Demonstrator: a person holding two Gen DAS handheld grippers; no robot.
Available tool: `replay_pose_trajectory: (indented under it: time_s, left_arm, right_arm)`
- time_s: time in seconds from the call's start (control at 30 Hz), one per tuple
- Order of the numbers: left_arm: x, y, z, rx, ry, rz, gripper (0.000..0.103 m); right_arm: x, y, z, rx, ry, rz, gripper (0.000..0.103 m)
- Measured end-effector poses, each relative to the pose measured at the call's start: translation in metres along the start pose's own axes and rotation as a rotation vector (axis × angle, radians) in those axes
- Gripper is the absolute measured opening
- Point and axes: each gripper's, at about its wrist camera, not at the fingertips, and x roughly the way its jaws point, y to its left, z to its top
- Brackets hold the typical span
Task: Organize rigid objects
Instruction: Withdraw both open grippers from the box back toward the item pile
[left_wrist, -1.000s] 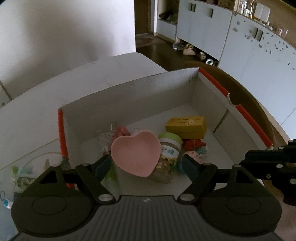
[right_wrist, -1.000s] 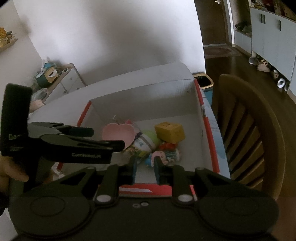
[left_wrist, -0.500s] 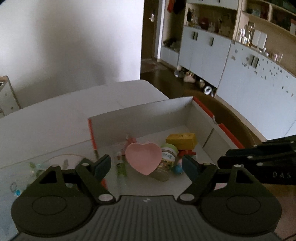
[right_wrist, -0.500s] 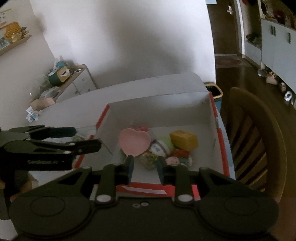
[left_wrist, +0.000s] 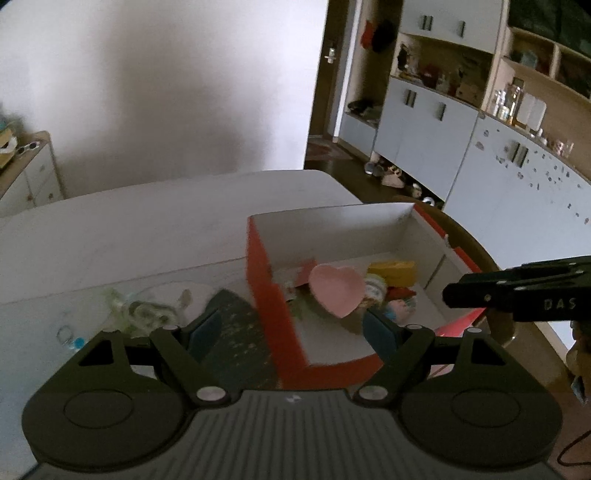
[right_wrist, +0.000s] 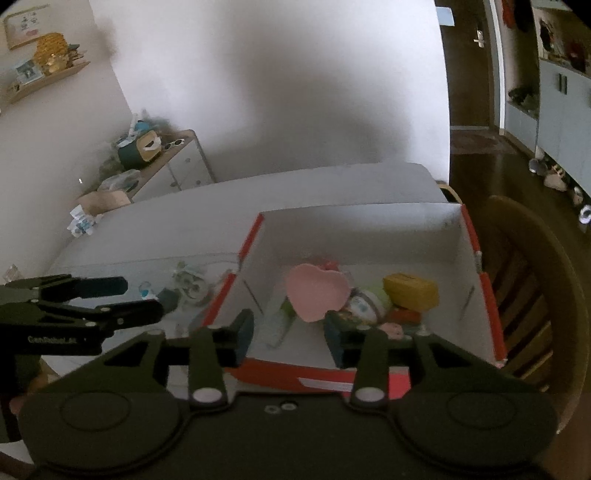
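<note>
On the white table (left_wrist: 155, 229) stands a red box (left_wrist: 271, 314) with white inner walls, its open top facing up. Inside, toward its near left part, a pink heart dish (left_wrist: 334, 290) leans tilted against a jar (right_wrist: 364, 304); right of the jar sits a yellow block (right_wrist: 412, 291), with small toys (left_wrist: 400, 306) in front of it. Left of the box, on the table, lie clear plastic bits (left_wrist: 144, 308) and a dark speckled sheet (left_wrist: 240, 332). The left gripper (left_wrist: 291, 330) hangs above the box's near left corner, jaws spread wide and holding nothing. The right gripper (right_wrist: 290, 336) hovers over the box's near wall; its jaws have just been opening, stand partly apart, and are empty. A wooden chair (right_wrist: 532, 295) stands right of the box.
</note>
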Motion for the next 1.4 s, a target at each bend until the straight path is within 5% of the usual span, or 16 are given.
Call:
replay_pose_trajectory:
  time_s: [0.5,0.83,1.03,1.4]
  left_arm:
    - [-0.026,0.091,-0.031,-0.008,-0.013,0.063,0.084]
    - [-0.026,0.146,-0.044,-0.03,0.026,0.002,0.084]
    - [-0.019,0.166,-0.05,-0.002,0.027,-0.015,0.1]
    - [0.01,0.206,-0.055,-0.039,0.025,0.032,0.1]
  right_arm:
    - [0.025,0.076,-0.007,-0.025,-0.038,-0.009,0.068]
    - [0.053,0.125,-0.008,-0.044,-0.017,0.021,0.086]
    - [0.071,0.151,-0.003,-0.084,-0.023,0.004,0.095]
    - [0.127,0.181,0.014,-0.166,0.01,-0.051,0.099]
